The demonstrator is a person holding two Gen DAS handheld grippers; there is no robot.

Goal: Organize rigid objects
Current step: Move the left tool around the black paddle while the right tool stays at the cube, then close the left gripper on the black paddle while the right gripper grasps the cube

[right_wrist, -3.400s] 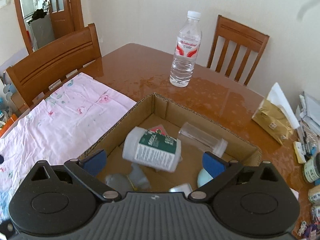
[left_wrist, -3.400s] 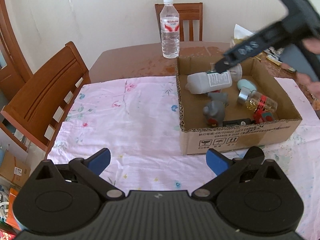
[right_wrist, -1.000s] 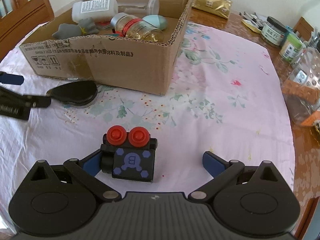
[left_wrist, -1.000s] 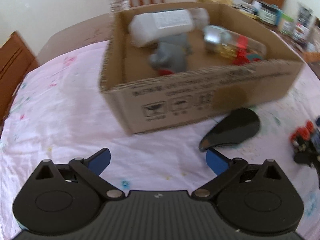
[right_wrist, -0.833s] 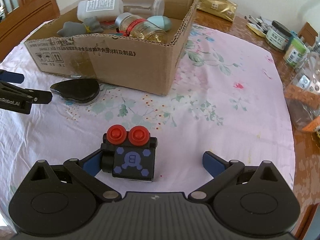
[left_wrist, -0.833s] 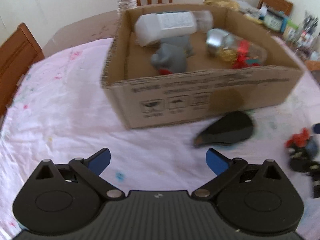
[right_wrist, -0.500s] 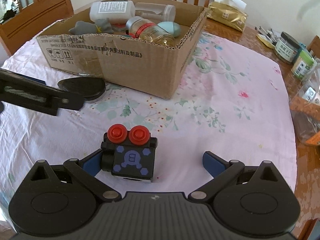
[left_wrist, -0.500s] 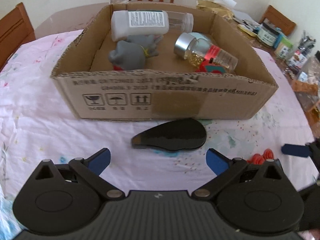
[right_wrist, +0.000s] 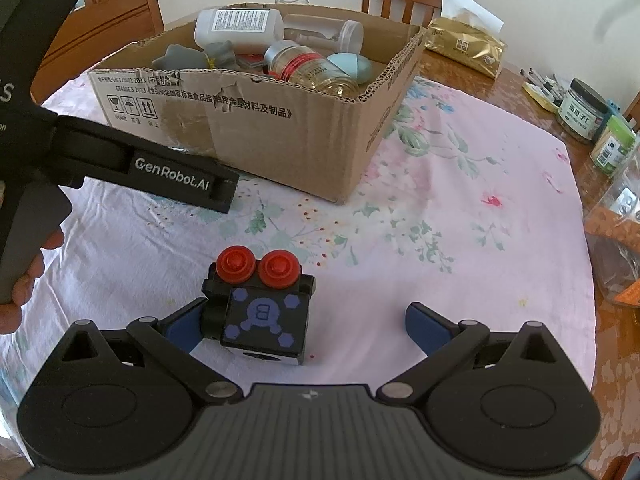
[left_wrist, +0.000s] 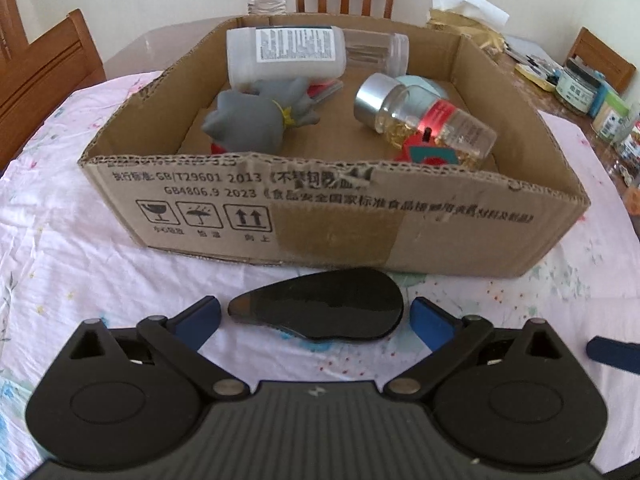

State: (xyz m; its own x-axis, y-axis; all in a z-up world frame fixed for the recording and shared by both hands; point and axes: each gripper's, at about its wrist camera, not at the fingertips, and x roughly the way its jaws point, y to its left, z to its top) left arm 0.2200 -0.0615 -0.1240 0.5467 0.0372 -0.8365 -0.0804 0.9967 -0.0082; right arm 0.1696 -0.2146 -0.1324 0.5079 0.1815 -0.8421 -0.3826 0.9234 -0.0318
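Between closing left gripper (left_wrist: 316, 316) pads — black paddle (left_wrist: 320, 310)

Left gripper (left_wrist: 315, 315) is swinging in from the cardboard box (left_wrist: 332, 216) — jaws now closing around the black teardrop piece (left_wrist: 320, 310).

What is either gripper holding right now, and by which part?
Nothing. The closing left gripper straddles the flat black teardrop-shaped object; the open right gripper flanks the black red-knobbed toy block.
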